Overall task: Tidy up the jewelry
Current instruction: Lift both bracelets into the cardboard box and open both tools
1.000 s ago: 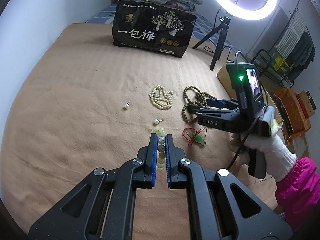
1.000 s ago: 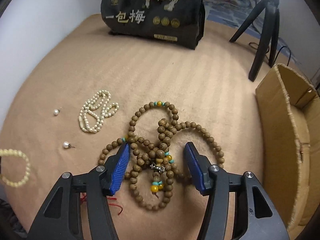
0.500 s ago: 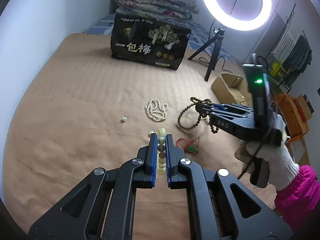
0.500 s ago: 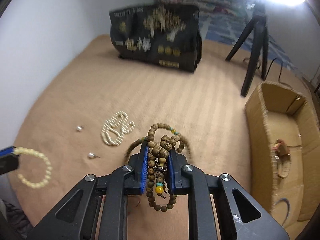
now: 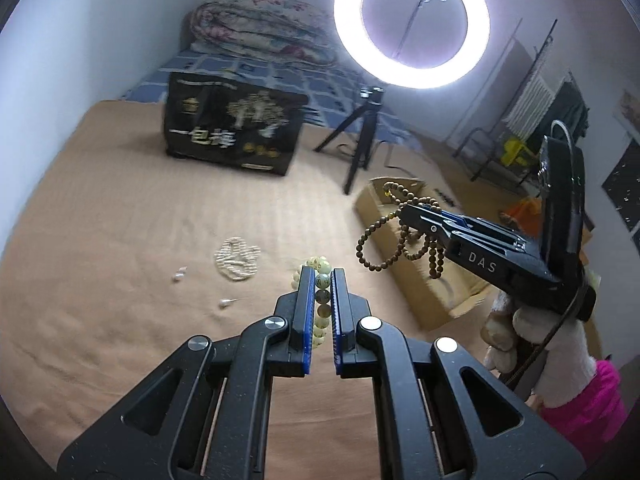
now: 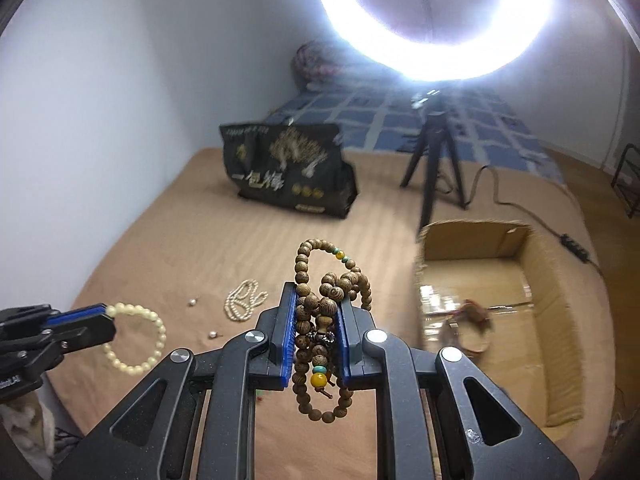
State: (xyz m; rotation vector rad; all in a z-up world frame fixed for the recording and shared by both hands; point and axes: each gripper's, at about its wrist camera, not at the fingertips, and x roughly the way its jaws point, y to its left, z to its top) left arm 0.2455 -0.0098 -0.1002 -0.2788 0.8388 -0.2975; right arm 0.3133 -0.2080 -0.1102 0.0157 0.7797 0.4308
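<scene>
My left gripper [image 5: 321, 276] is shut on a pale yellow bead bracelet [image 5: 322, 300], lifted above the tan blanket; from the right wrist view the bracelet [image 6: 136, 336] hangs as a loop from the left gripper [image 6: 105, 314]. My right gripper [image 6: 317, 292] is shut on a long brown wooden bead necklace [image 6: 324, 304] with teal and amber beads, bunched between the pads and dangling below. In the left wrist view that right gripper [image 5: 404, 212] holds the necklace [image 5: 400, 240] in the air at the near edge of the cardboard box [image 5: 424, 280]. A white pearl necklace [image 5: 237, 258] and two pearl earrings [image 5: 179, 276] lie on the blanket.
The open cardboard box [image 6: 560, 280] at the right holds a small bracelet-like piece [image 6: 472, 328]. A black printed bag [image 6: 288, 168] stands at the back, with a ring light [image 5: 412, 24] on a tripod [image 5: 356, 140] beside it. A gloved hand [image 5: 548, 344] grips the right tool.
The right gripper closed on the wooden bead necklace and lifted it off the blanket toward the box. The left gripper rose with the yellow bracelet still in it.
</scene>
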